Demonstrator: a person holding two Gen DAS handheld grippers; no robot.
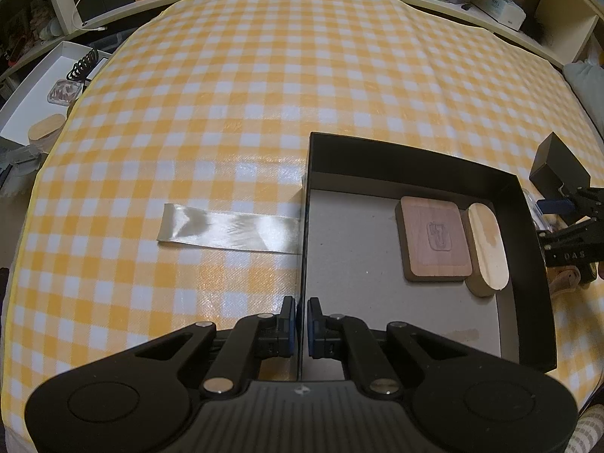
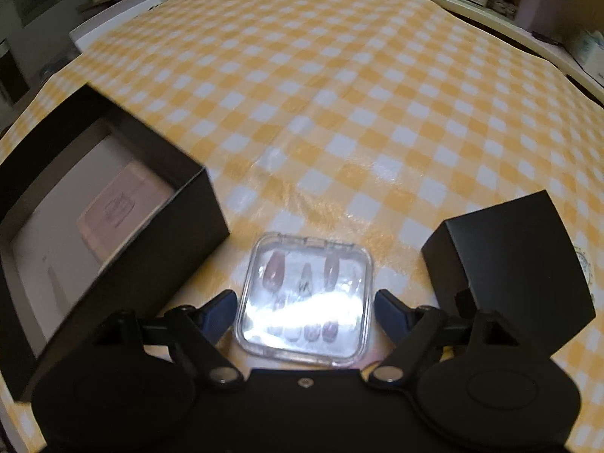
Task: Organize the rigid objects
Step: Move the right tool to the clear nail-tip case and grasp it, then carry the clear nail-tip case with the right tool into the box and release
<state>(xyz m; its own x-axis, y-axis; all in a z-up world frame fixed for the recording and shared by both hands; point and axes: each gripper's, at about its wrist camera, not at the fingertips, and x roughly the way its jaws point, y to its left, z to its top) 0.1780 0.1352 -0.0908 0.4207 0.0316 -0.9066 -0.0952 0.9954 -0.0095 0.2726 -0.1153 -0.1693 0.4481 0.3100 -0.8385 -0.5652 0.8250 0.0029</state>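
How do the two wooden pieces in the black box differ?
The square block is darker, reddish wood; the oval block is pale. The square block has an engraved mark on top; the oval block's top is plain apart from a faint stain. Both lie flat, side by side, by the box's right wall.

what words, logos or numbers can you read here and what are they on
"DAS": white letters on the black right gripper, seen from the left wrist.
Engraved emblem on the square dark wooden block inside the open black cardboard box: a shape, not readable text.
Print on the white box on the shelf: too small to read.
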